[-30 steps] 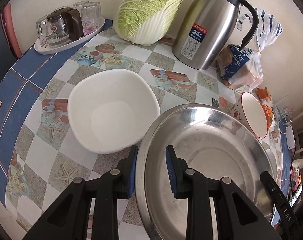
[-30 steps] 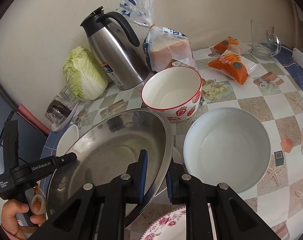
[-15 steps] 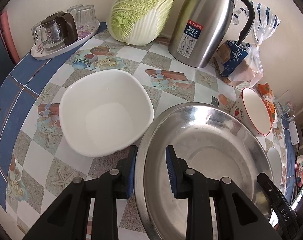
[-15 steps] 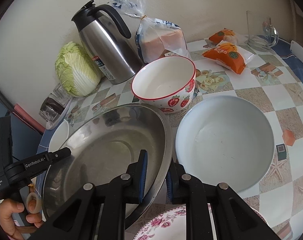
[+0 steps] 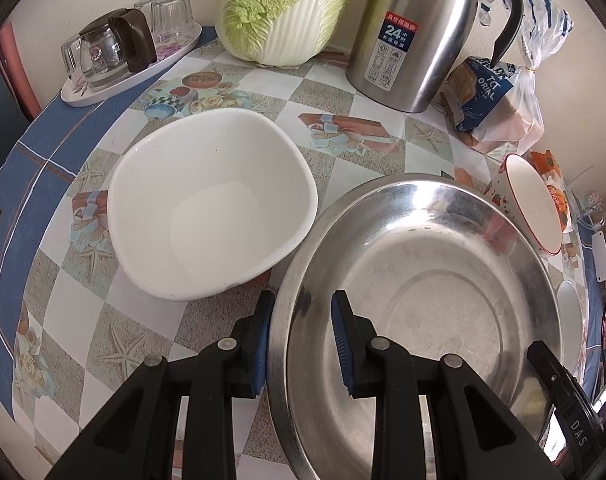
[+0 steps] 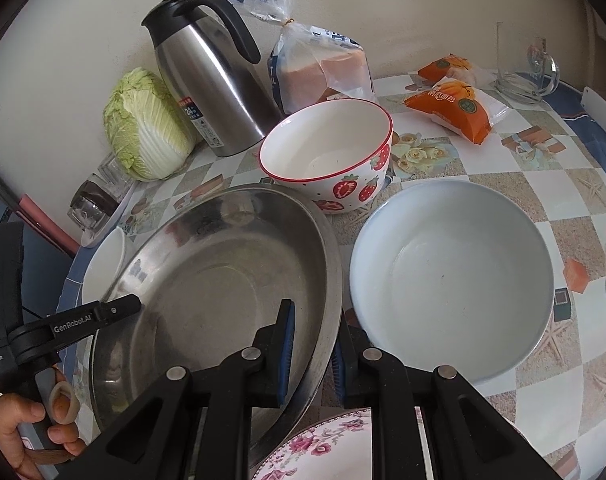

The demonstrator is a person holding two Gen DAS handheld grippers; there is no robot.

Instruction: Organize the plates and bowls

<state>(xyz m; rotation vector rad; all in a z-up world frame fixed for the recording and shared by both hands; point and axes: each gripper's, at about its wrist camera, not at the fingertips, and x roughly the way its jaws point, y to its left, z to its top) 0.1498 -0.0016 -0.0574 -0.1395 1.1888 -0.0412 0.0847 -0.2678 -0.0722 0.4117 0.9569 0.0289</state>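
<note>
- The left gripper (image 5: 301, 334) and right gripper (image 6: 313, 354) each pinch the steel basin's (image 5: 423, 288) rim.
- The basin, white bowl (image 5: 211, 204), strawberry bowl (image 6: 327, 152) and pale bowl (image 6: 451, 276) hold nothing.

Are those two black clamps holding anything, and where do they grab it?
Both hold the steel basin by its rim: the left gripper on one side, the right gripper on the opposite side.

left wrist: steep, close, from basin's left | right wrist: from right | shared: steel basin (image 5: 423, 280)
</note>
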